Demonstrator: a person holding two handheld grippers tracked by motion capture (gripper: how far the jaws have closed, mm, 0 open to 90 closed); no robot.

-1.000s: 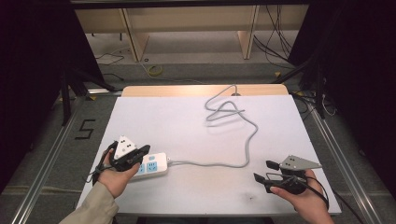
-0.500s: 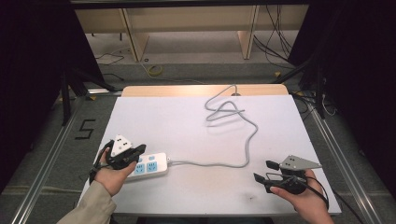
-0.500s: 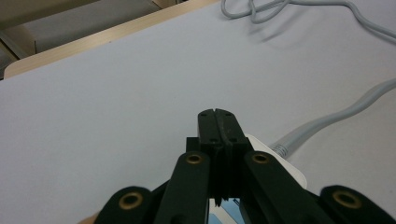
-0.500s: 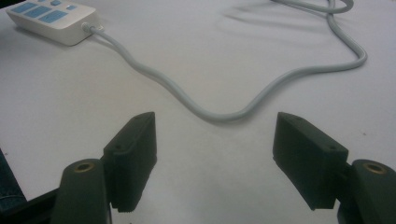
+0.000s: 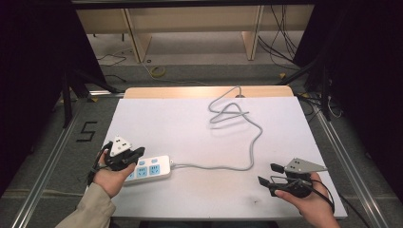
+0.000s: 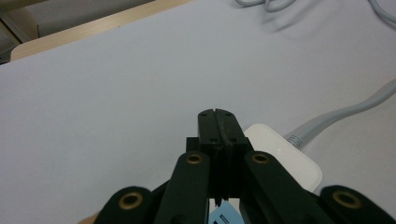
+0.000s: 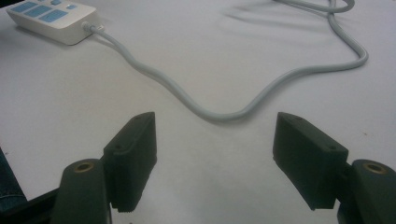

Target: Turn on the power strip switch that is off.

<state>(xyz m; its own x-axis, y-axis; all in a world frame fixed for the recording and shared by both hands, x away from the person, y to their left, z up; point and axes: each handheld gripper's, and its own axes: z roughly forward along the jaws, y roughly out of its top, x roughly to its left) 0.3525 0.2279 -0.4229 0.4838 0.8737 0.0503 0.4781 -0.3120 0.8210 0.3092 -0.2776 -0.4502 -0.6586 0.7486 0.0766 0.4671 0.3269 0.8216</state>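
A white power strip [image 5: 147, 169] with blue sockets lies flat near the front left corner of the worktop [image 5: 190, 123], its long side running roughly along the front edge. The left gripper [image 5: 138, 153] sits over the strip's left end, held in the person's left hand [image 5: 111, 178], with a grey three-cornered plate on top of it. In the left gripper view its jaws are pressed together with nothing between them, tips poised just above the strip's rounded white corner [image 6: 280, 149]; I cannot tell whether they touch it.

A grey cord [image 5: 252, 147] leaves the strip's right end, runs along the worktop toward the right, bends up toward the back edge and ends in a loose tangle of loops near the middle of the back edge.

The right gripper [image 5: 268, 175] is near the front right corner, held in the right hand [image 5: 311, 204], well apart from the strip. Its jaws are spread wide and hold nothing; in the right gripper view the cord [image 7: 224, 112] curves across the worktop just beyond them, and the strip [image 7: 51, 18] shows far off at the upper left.
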